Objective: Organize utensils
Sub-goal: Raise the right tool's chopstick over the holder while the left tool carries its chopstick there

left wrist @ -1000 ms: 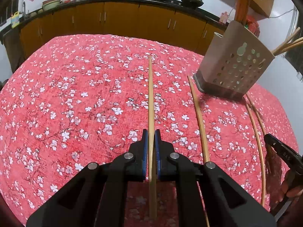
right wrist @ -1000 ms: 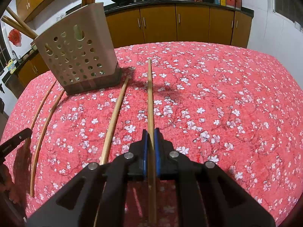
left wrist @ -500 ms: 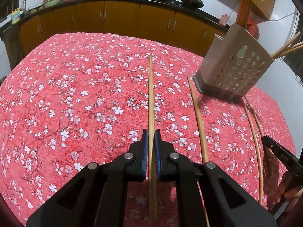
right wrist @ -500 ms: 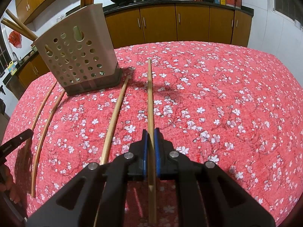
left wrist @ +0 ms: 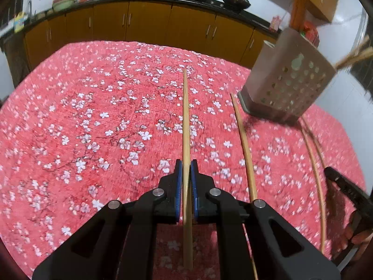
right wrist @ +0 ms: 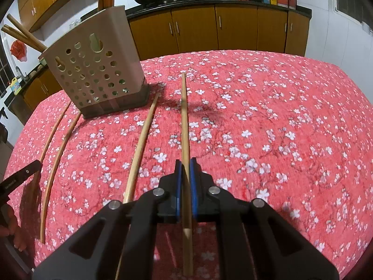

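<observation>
Red flowered tablecloth (left wrist: 98, 121) over the table, brown kitchen cupboards (right wrist: 193, 30) behind. Left gripper (left wrist: 186, 170) clamped tight on one chopstick (left wrist: 185, 116), right gripper (right wrist: 185, 170) clamped the same way on another chopstick (right wrist: 184, 116), each stick running straight ahead between the blue pads. Three loose chopsticks (right wrist: 142, 144) flat on the cloth, all near the holder (right wrist: 98, 72), which already has sticks in it. Light, stiff, smooth and thin: probably prone to pivoting or slipping in a pinch. Best gripped near the thick end, far enough up the shaft to stay steady while tipping into the holder.
</observation>
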The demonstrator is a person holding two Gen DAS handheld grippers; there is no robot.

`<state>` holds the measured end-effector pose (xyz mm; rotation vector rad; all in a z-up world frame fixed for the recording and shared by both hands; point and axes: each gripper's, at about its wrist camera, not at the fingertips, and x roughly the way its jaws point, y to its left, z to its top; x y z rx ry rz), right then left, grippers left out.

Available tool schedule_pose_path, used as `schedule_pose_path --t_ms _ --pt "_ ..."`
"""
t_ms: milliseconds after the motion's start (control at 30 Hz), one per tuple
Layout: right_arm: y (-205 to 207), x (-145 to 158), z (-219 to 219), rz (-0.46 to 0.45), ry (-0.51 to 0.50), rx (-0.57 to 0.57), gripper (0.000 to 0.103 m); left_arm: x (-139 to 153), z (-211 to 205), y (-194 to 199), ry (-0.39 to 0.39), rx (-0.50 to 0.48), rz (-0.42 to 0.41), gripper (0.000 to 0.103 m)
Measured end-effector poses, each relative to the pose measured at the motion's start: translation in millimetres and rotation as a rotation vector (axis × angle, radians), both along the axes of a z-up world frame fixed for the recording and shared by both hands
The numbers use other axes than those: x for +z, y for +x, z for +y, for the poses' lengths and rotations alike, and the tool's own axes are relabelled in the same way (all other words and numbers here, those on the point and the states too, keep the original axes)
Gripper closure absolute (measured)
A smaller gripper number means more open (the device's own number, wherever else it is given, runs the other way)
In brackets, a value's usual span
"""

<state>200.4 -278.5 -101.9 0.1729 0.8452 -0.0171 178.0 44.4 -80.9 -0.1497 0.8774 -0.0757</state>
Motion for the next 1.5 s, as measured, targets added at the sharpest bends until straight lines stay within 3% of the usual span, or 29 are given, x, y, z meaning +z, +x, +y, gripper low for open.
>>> schedule_pose_path --t_ms 100,433,567,1067,1500 --pt "-8.8 -0.2 0.0 0.0 0.015 0.0 0.095 0.1 -7.9 -8.2 0.053 -0.025 0.0 0.094" --pt "-11.4 3.2 0.9 0.001 0.006 0.006 0.095 -0.2 -12.2 -10.8 0.067 -0.047 0.005 0.095" --pt "-18.5 17.6 -2.8 -0.036 0.017 0.0 0.095 6.6 -5.6 -10.3 0.047 -0.041 0.001 0.095" --pt "-46.5 102.7 -22.1 -0.279 0.028 -0.026 0.095 92.1 5.2 -23.6 -0.009 -0.032 -0.218 0.095" --pt "-56.7 142.9 -22.9 -0.412 0.034 -0.021 0.095 141.2 9.8 -29.3 -0.034 -0.044 -0.35 0.096"
